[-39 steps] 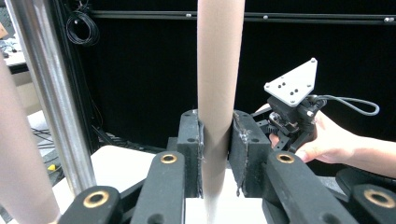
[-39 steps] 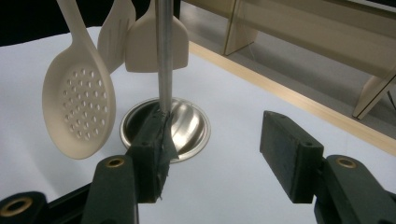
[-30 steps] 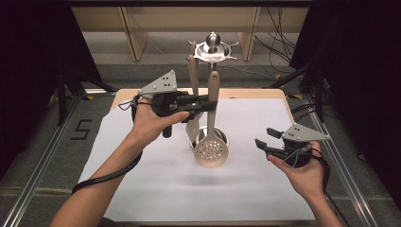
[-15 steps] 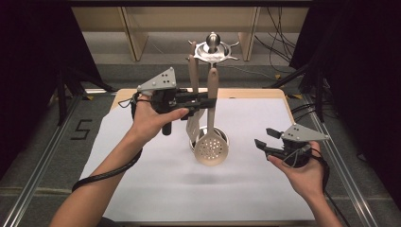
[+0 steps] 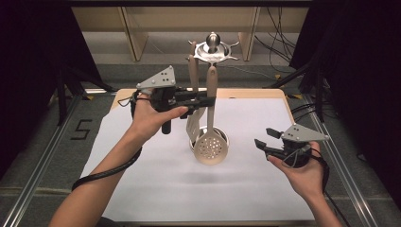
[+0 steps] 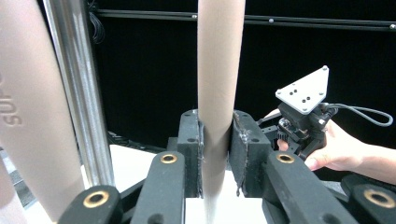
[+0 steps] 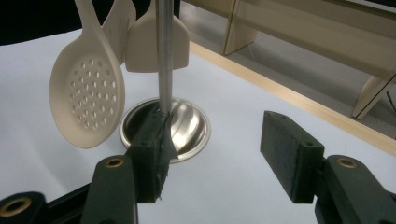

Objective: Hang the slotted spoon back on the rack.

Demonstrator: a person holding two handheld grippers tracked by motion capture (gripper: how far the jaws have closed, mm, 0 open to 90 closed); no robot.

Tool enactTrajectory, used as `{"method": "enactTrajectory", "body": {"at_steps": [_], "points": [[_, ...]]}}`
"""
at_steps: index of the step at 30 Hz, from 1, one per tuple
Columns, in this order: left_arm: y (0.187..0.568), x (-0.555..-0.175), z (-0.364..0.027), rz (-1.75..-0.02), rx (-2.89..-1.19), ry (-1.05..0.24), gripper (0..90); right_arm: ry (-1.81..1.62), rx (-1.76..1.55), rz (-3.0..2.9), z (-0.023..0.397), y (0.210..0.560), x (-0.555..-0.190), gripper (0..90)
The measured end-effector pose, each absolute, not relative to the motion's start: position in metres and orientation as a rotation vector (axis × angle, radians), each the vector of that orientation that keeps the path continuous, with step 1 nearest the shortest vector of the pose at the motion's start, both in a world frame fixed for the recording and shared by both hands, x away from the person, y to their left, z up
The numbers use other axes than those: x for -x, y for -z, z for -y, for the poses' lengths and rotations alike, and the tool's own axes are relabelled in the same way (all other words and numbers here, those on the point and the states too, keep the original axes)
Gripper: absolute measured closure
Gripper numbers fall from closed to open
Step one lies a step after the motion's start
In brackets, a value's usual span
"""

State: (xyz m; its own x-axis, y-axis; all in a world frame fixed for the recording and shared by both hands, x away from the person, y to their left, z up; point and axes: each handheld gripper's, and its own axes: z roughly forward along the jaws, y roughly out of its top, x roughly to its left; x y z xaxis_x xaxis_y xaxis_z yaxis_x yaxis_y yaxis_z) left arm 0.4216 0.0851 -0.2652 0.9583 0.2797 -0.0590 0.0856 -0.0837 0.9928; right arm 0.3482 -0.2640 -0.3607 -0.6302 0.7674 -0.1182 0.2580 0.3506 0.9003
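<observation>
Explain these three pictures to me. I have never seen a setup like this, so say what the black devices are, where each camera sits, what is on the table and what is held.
A person holds a hand-held tool with black tongs in each hand. One camera looks down from above the table; the other two ride on the tools and look along their jaws. On the white table cover stands a metal utensil stand with beige utensils hanging from it. The left tongs are clamped on the handle of the slotted spoon, seen close up in the left gripper view. The right tongs are open and hold nothing, off to the side of the stand's round base.
</observation>
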Motion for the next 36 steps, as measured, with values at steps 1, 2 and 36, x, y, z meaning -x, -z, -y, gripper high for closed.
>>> {"method": "enactTrajectory", "body": {"at_steps": [1,2,36], "points": [[0.265,-0.422,-0.085,-0.283,-1.654,-0.163,74.6,-1.247,-0.890,-2.083,0.264,0.361,-0.348,44.2],[0.265,-0.422,-0.085,-0.283,-1.653,-0.162,74.5,-1.247,-0.892,-2.085,0.264,0.361,-0.348,44.1],[0.267,-0.436,-0.086,-0.309,-1.656,-0.122,74.5,-1.237,-0.880,-2.091,0.263,0.361,-0.347,44.2]]}}
